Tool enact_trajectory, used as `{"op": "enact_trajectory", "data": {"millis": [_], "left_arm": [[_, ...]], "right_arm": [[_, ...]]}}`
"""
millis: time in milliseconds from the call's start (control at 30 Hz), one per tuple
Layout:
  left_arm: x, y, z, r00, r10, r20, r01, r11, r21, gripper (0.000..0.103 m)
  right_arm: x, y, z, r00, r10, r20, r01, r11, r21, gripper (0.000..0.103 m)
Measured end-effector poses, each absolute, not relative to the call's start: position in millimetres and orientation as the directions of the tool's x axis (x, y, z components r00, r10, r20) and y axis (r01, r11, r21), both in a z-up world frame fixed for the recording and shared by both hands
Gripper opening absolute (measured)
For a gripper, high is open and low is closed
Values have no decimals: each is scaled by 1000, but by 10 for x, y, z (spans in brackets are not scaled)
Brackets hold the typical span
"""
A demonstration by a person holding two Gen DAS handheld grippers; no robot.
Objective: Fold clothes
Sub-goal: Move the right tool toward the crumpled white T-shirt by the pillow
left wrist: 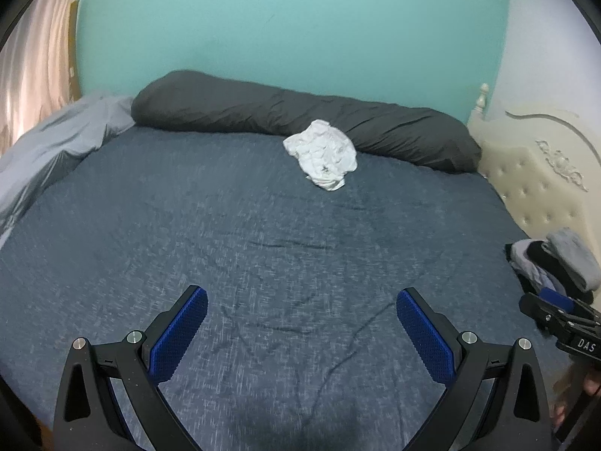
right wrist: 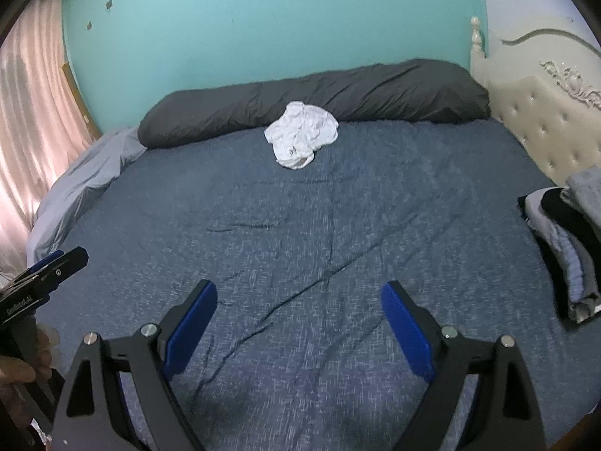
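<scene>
A crumpled white garment (left wrist: 323, 155) (right wrist: 300, 134) lies at the far side of the bed, touching the long dark grey pillow (left wrist: 300, 120) (right wrist: 319, 94). My left gripper (left wrist: 301, 300) hovers open over the near part of the blue bedspread (left wrist: 244, 233), nothing between its blue pads. My right gripper (right wrist: 298, 293) is likewise open and empty above the bedspread (right wrist: 338, 218). Each gripper shows at the edge of the other's view: the right gripper (left wrist: 552, 308) and the left gripper (right wrist: 49, 267). Both are far from the white garment.
A stack of folded grey, black and white clothes (left wrist: 559, 267) (right wrist: 567, 240) sits at the bed's right edge by the cream tufted headboard (left wrist: 537, 176) (right wrist: 544, 120). A light grey sheet (left wrist: 56, 150) (right wrist: 82, 184) is bunched at the left. Pink curtains (right wrist: 33, 120) hang left; a teal wall (left wrist: 293, 26) stands behind.
</scene>
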State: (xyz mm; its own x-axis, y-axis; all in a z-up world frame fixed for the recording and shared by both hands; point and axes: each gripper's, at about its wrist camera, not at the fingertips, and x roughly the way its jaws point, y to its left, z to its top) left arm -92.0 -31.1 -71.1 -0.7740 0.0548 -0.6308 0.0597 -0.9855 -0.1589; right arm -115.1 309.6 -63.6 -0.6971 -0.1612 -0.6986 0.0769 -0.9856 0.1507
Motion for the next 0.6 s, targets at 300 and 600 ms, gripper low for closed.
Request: {"op": "enact_trajectory", "data": {"millis": [300,600], "left_arm": [[-1714,-481,-1226,-749,54,-661,84,-981,-175,103],[-2515,-654,-1633,-741,57,-669,103,-975,-197,103]], "right_arm": [[-1989,3034,-1083,-662,-159,-733,85,-987,138,90],[-2977,2952,-1452,-654,-173,-737,87,-984,153,90]]}}
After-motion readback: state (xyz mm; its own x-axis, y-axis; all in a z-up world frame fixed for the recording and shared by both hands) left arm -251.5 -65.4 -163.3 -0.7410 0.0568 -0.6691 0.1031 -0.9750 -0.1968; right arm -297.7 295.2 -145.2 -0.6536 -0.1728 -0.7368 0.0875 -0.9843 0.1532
